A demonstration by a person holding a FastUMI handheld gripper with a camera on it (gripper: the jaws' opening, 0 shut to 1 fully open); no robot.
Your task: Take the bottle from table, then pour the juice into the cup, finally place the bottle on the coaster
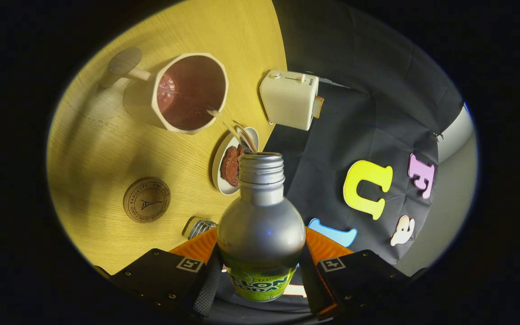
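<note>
A silver metal bottle (261,225) with a green label and an open threaded neck sits between my two fingers, and my gripper (260,275) is shut on its body. I hold it lifted above the round wooden table (106,135), tilted over. Beyond the bottle's mouth and off to one side stands a cream mug (183,92) with a handle, its inside dark reddish. A round cork coaster (146,200) lies flat on the table, nearer to my fingers than the mug and apart from the bottle.
A small white plate (224,178) with a brown cookie and cutlery lies just beyond the bottle's neck. A cream toaster (290,99) stands at the table's edge. A metal fork head (199,227) lies close to my fingers. The black cloth wall hangs past the table.
</note>
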